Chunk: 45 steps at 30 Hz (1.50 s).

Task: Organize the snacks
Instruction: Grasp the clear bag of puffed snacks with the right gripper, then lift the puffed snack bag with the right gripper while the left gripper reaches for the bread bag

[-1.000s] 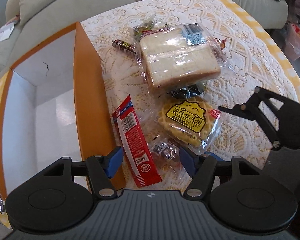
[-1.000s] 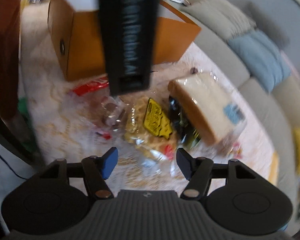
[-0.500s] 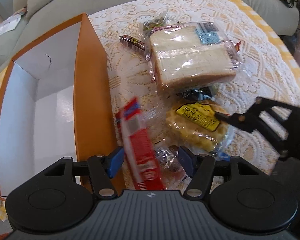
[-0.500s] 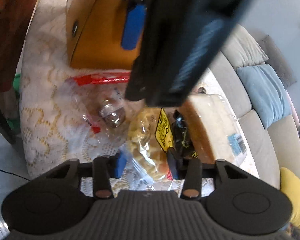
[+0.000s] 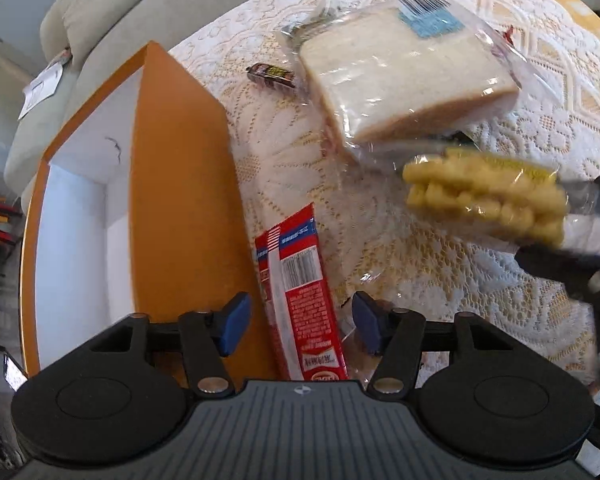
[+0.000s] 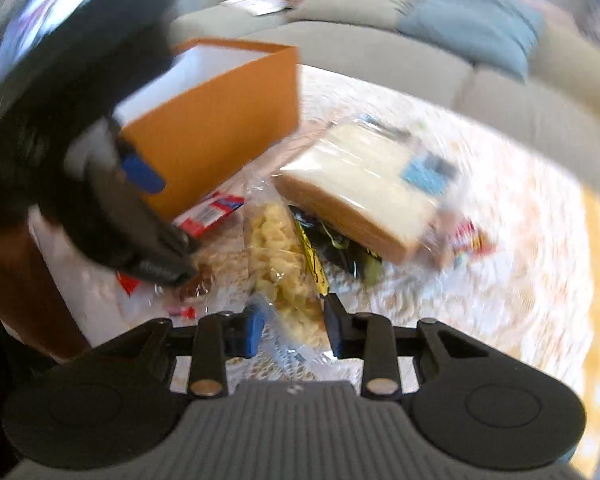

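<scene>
My right gripper (image 6: 290, 326) is closing its jaws and has them pressed on a clear pack of yellow waffles (image 6: 276, 256). In the left wrist view that waffle pack (image 5: 484, 196) hangs tilted above the lace tablecloth at the right. My left gripper (image 5: 300, 322) points down over a long red snack packet (image 5: 300, 292) beside the orange box (image 5: 180, 184). Its jaws are closing, the packet lies between the blue pads and neither pad touches it. The box is open on top and white inside; nothing shows in the part I can see.
A bagged loaf of sliced bread (image 5: 400, 76) lies at the back of the table on a dark green packet (image 6: 340, 248). A small dark sausage stick (image 5: 272, 74) lies next to the loaf. A clear-wrapped brown sweet (image 6: 198, 280) lies by the left gripper. A grey sofa (image 5: 140, 12) stands behind.
My right gripper has shut on the waffle pack, lifted it off the cloth and rolled it on edge. My left gripper has dropped closer over the red packet.
</scene>
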{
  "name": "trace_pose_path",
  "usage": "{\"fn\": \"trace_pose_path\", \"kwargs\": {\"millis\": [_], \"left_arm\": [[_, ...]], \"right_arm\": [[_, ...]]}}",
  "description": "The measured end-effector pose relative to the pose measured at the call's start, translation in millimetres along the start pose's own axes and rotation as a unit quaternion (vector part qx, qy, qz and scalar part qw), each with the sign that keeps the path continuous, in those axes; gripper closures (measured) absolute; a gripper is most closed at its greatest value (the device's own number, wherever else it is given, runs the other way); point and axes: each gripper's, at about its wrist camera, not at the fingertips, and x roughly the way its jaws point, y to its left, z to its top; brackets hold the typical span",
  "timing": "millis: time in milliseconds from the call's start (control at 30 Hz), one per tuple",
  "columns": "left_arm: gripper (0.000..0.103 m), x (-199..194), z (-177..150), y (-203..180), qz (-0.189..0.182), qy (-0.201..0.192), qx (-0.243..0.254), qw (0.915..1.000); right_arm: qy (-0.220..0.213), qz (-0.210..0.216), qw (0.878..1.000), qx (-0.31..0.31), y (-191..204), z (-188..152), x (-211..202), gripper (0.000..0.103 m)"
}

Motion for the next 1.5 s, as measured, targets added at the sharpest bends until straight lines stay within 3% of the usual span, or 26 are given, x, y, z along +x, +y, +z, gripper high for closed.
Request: {"fn": "trace_pose_path", "kwargs": {"millis": [100, 200, 300, 433, 500, 733, 800, 833, 900, 1000, 1067, 1200, 1367, 1500], "left_arm": [[0.037, 6, 4, -1, -0.006, 0.003, -0.001, 1.0000], [0.040, 9, 6, -1, -0.014, -0.012, 0.004, 0.9998], [0.055, 15, 6, -5, -0.012, -0.005, 0.003, 0.9999], [0.055, 6, 2, 0, -0.032, -0.037, -0.006, 0.9988], [0.055, 2, 1, 3, -0.020, -0.051, -0.005, 0.9985], [0.055, -10, 2, 27, -0.052, -0.073, -0.051, 0.9947], [0.055, -13, 5, 27, -0.049, -0.077, -0.054, 0.9943], [0.055, -13, 7, 27, -0.049, -0.077, -0.055, 0.9943], [0.055, -16, 8, 27, -0.054, -0.084, -0.058, 0.9933], [0.052, -25, 5, 31, -0.073, -0.105, -0.065, 0.9897], [0.044, -29, 4, 35, -0.090, -0.115, -0.077, 0.9863], [0.043, -28, 17, 42, -0.122, -0.123, -0.106, 0.9792], [0.036, -22, 37, 43, -0.131, -0.136, -0.116, 0.9751], [0.034, -4, 53, 42, -0.130, -0.127, -0.125, 0.9753]], "right_arm": [[-0.003, 0.021, 0.998, 0.060, -17, 3, 1, 0.073], [-0.007, 0.024, 0.997, 0.067, -18, 3, 3, 0.073], [-0.019, 0.023, 0.998, 0.051, -14, 4, 4, 0.069], [-0.049, 0.024, 0.998, 0.019, -12, 12, 6, 0.066], [-0.062, 0.019, 0.998, 0.003, -7, 16, 11, 0.063], [-0.084, 0.023, 0.995, -0.043, 1, 15, 15, 0.058], [-0.087, 0.024, 0.993, -0.076, 11, 13, 14, 0.058], [-0.087, 0.027, 0.992, -0.091, 17, 12, 11, 0.067], [-0.080, 0.019, 0.991, -0.102, 22, 13, 7, 0.072], [-0.069, 0.017, 0.995, -0.064, 13, 17, -7, 0.078], [-0.076, 0.022, 0.997, -0.014, 0, 14, -25, 0.080], [-0.108, 0.012, 0.992, 0.062, -25, 11, -54, 0.081], [-0.148, -0.051, 0.977, 0.146, -58, 14, -71, 0.081], [-0.130, -0.081, 0.973, 0.175, -74, 12, -59, 0.081]]}}
